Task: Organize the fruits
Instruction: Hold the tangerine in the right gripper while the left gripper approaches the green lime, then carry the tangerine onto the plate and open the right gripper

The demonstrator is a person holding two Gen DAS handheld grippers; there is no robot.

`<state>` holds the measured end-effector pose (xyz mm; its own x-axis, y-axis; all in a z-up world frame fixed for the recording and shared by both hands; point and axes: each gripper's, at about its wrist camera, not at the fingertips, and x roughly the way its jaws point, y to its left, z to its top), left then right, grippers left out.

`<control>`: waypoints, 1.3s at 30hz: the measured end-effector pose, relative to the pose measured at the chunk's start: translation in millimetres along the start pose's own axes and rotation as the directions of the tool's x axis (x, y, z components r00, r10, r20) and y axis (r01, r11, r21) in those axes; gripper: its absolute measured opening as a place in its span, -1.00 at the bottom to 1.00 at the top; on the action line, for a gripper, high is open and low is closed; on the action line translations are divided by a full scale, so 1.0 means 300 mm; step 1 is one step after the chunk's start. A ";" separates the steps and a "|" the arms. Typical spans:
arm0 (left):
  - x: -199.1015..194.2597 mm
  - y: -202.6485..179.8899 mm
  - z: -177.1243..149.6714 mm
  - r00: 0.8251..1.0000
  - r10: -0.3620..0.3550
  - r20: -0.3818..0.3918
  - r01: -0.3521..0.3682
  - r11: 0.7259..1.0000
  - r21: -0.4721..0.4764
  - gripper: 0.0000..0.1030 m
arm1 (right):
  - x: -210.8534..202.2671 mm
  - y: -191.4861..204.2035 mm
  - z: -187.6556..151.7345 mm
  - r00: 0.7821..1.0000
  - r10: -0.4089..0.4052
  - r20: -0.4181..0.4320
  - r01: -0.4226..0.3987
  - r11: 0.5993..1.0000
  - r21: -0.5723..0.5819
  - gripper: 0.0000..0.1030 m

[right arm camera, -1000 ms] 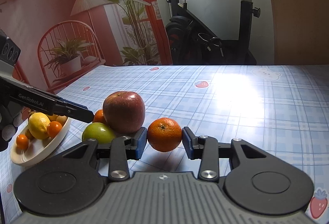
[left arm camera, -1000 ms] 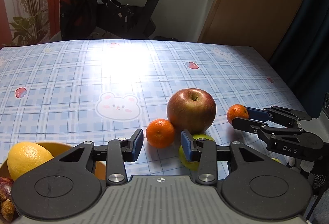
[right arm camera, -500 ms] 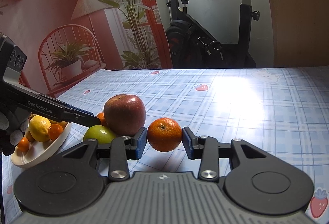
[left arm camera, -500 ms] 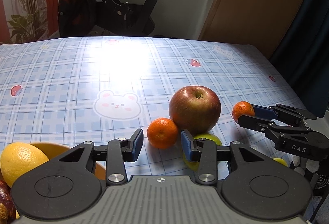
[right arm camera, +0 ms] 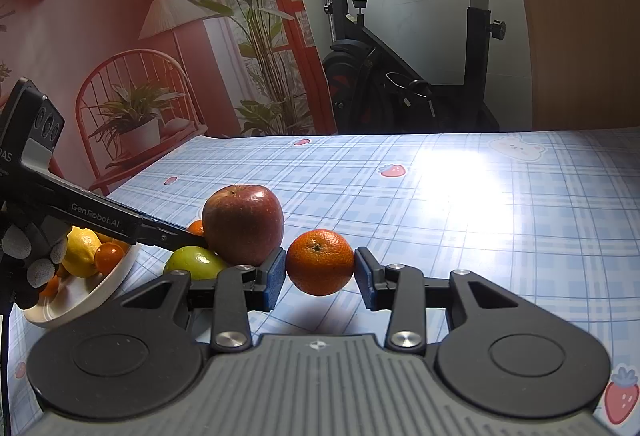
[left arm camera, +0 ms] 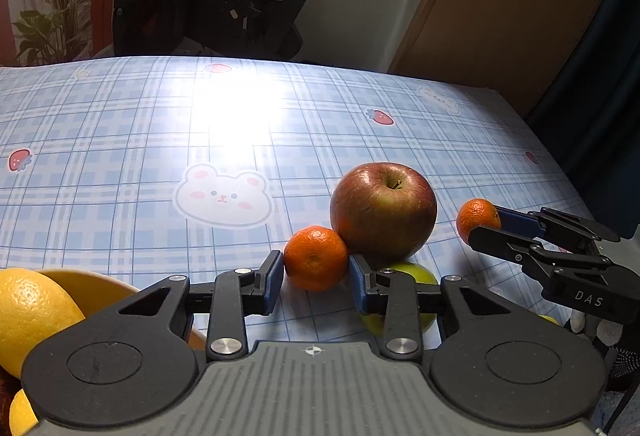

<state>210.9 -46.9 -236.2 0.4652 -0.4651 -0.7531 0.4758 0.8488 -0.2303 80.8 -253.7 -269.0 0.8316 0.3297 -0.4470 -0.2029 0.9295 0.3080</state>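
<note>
In the left wrist view, a tangerine [left arm camera: 316,256] lies on the tablecloth against a red apple [left arm camera: 384,212]. My left gripper [left arm camera: 316,270] is closing on this tangerine, and both blue pads touch its sides. A green apple [left arm camera: 412,270] sits half hidden behind the right finger. My right gripper [right arm camera: 320,268] is shut on a second tangerine [right arm camera: 320,260], held just above the cloth with its shadow below. The left wrist view shows that same gripper [left arm camera: 486,224] to the right of the red apple. The left gripper's fingers [right arm camera: 160,234] reach in behind the red apple [right arm camera: 242,222].
A white bowl [right arm camera: 84,296] at the table's left edge holds a lemon [right arm camera: 82,252] and small tangerines; the left wrist view shows its rim [left arm camera: 96,286]. A gloved hand [right arm camera: 24,256] grips the left tool. Beyond the blue checked cloth [left arm camera: 200,156] stand an exercise bike and a wooden door.
The left gripper's jaws have come in from a wider gap onto the sides of the tangerine beside the red apple. The right gripper has kept still with its tangerine.
</note>
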 end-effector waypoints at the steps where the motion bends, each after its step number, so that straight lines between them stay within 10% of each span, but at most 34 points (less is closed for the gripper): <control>1: -0.002 -0.001 -0.002 1.000 0.001 0.000 -0.001 1.000 0.002 -0.28 | 0.000 0.000 0.001 1.000 0.001 0.000 -0.001 1.000 0.000 -0.22; 39: -0.424 -0.008 -0.185 0.972 0.157 0.176 -0.137 0.983 -0.122 -0.29 | -0.068 0.167 0.079 1.000 0.009 -0.019 -0.009 0.999 -0.034 -0.22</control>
<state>109.0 24.1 -174.2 0.6583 -0.3631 -0.6594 0.3132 0.9287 -0.1987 66.0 -217.6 -224.6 0.8199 0.3408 -0.4601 -0.2281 0.9315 0.2834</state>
